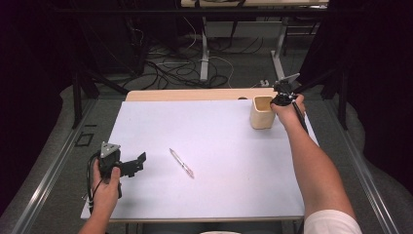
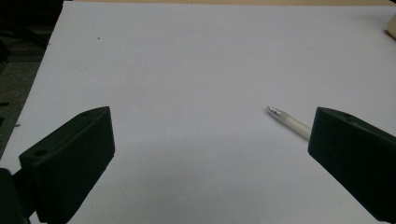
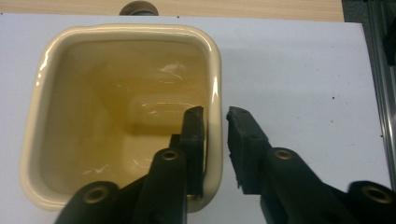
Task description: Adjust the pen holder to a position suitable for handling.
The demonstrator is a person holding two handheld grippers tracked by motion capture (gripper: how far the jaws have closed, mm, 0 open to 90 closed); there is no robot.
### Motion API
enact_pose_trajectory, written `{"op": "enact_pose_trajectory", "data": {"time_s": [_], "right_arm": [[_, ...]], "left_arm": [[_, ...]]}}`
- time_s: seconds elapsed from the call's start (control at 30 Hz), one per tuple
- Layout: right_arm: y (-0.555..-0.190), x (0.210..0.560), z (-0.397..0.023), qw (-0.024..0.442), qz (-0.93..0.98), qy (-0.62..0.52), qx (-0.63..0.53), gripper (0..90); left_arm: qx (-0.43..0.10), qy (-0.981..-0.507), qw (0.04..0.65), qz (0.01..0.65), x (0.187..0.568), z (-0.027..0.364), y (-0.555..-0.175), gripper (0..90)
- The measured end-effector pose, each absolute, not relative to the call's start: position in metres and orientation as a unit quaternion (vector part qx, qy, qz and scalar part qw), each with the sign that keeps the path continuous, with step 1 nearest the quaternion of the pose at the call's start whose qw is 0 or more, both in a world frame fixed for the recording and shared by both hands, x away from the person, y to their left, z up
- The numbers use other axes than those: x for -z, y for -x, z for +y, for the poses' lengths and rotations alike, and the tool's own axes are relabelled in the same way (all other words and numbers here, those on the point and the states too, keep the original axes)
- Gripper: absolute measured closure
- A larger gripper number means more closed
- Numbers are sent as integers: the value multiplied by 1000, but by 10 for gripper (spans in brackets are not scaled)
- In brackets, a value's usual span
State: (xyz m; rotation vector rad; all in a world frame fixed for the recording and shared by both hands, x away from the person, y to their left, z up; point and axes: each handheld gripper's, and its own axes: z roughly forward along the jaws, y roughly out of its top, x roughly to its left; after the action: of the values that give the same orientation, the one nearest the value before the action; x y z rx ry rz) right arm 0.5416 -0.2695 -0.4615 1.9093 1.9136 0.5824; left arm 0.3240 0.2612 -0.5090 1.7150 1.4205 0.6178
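Wooden table (image 1: 195, 94) under white sheet (image 1: 219, 146); pen (image 1: 181, 163) mid-sheet, cream cup (image 1: 262, 113) at far right corner.

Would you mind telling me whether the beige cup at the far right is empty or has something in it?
Empty: the right gripper view looks straight into the beige cup and shows only its bare glossy bottom.

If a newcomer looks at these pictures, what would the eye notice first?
First, the cream square cup at the far right of the white mat, with the right gripper straddling its near wall, one jaw inside and one outside. Next, the pen lying alone mid-mat, right of the open left gripper.
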Motion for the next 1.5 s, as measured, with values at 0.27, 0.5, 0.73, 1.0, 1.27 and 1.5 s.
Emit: {"op": "enact_pose_trajectory", "data": {"time_s": [0.27,0.5,0.73,1.0,1.27,1.5], "right_arm": [[-541,462,-262,204,672,-685,-194,832],[-541,461,-259,209,660,-697,-188,838],[-541,460,-258,204,648,-710,-187,840],[-540,457,-255,195,634,-727,-177,841],[-538,452,-247,178,646,-720,-179,842],[-533,445,-230,169,672,-694,-194,842]], "left_arm": [[-242,-680,404,562,509,260,-324,4],[-243,-680,403,563,509,260,-325,4],[-242,-680,402,563,510,260,-325,3],[-242,-680,402,563,510,260,-325,4],[-241,-681,402,563,510,260,-326,3],[-242,-681,401,563,510,259,-326,4]]}}
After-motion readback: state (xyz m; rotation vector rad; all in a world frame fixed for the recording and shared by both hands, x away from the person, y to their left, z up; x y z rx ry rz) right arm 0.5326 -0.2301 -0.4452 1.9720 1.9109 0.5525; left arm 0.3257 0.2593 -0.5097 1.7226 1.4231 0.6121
